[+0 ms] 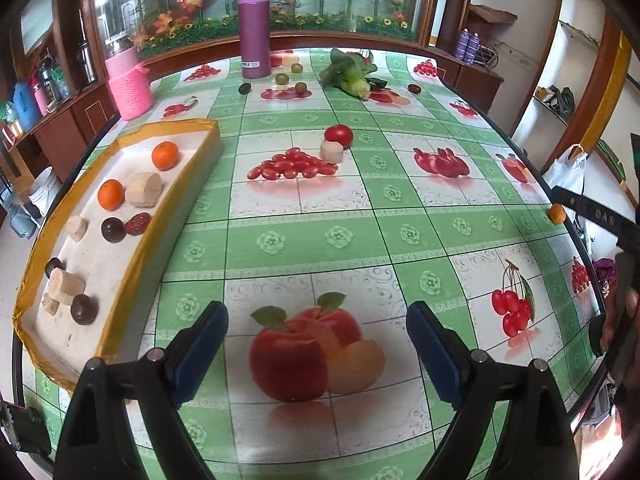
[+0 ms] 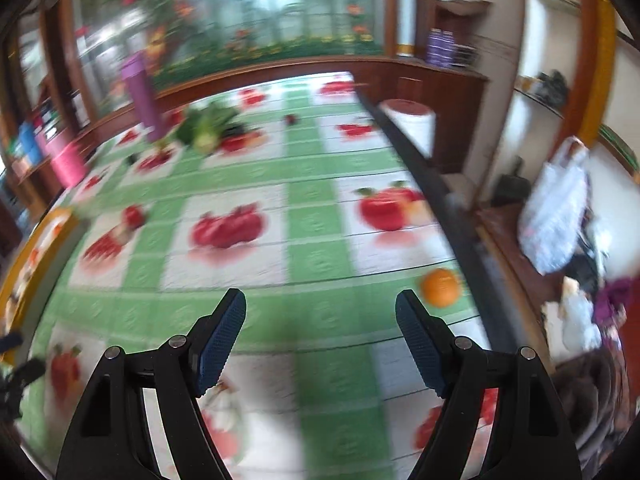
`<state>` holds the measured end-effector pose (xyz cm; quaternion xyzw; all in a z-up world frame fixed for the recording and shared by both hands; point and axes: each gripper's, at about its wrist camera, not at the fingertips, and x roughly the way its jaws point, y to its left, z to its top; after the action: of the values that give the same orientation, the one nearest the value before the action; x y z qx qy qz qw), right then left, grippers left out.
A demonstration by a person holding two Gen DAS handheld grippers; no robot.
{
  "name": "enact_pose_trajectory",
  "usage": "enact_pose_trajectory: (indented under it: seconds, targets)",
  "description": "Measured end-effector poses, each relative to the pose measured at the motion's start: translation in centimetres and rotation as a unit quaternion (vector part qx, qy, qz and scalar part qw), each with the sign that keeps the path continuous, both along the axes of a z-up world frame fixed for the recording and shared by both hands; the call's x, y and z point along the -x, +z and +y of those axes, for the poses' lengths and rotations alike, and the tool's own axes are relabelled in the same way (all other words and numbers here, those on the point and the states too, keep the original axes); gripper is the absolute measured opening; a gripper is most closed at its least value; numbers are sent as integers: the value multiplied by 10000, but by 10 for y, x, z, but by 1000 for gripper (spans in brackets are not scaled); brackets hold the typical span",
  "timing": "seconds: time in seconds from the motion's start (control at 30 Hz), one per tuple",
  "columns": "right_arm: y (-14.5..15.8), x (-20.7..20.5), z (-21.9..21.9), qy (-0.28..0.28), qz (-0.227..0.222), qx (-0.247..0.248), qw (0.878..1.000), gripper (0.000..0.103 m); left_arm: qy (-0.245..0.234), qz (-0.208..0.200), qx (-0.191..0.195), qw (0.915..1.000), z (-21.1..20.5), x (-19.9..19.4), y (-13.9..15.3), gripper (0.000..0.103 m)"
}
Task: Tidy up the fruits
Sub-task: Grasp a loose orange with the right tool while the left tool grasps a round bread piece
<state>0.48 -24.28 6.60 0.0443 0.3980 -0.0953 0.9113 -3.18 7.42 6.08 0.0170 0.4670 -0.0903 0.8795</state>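
Left wrist view: the left tool [image 1: 316, 344] hangs over the table [image 1: 400, 216], its two blue-padded fingers spread wide with nothing between them, only the printed apples of the green and white cloth below. At the left edge lies a shallow tray [image 1: 120, 280] with yellow taped walls. It holds two oranges [image 1: 165, 155], several pale beige chunks [image 1: 144, 189], dark round fruits [image 1: 113, 229] and one red date [image 1: 138, 223]. Near the middle of the table a red tomato [image 1: 339, 135] touches another pale chunk [image 1: 332, 151]. Farther back stand a purple bottle [image 1: 254, 30], small green fruits [image 1: 281, 79], a leafy green vegetable [image 1: 351, 74] and a pink knitted container [image 1: 130, 88]. A loose orange [image 1: 557, 213] sits at the right edge, just beside the dark tip of the other tool.

Right wrist view, blurred: the right tool [image 2: 320, 324] also stands spread and empty. The loose orange [image 2: 440, 287] lies on the table near its edge, just right of the right-hand finger and not touching it.
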Motion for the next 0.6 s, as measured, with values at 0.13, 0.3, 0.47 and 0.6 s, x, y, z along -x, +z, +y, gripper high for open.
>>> enact_pose_trajectory:
  seconds: [0.13, 0.3, 0.47, 0.6]
  targets:
    - [-11, -13, -31, -624, 137, 126, 9979, 81, 33, 69, 37, 10000, 0, -3, -4, 92]
    - [-15, -19, -44, -924, 307, -46, 9952, 81, 67, 124, 51, 9999, 2, -8, -9, 92]
    - [-35, -32, -49, -1086, 823, -128, 9906, 81, 83, 191, 232, 9995, 3, -14, -15, 92]
    - [-47, -33, -56, -1147, 872, -439, 9886, 77, 63, 222, 335, 9992, 4, -19, -18, 92]
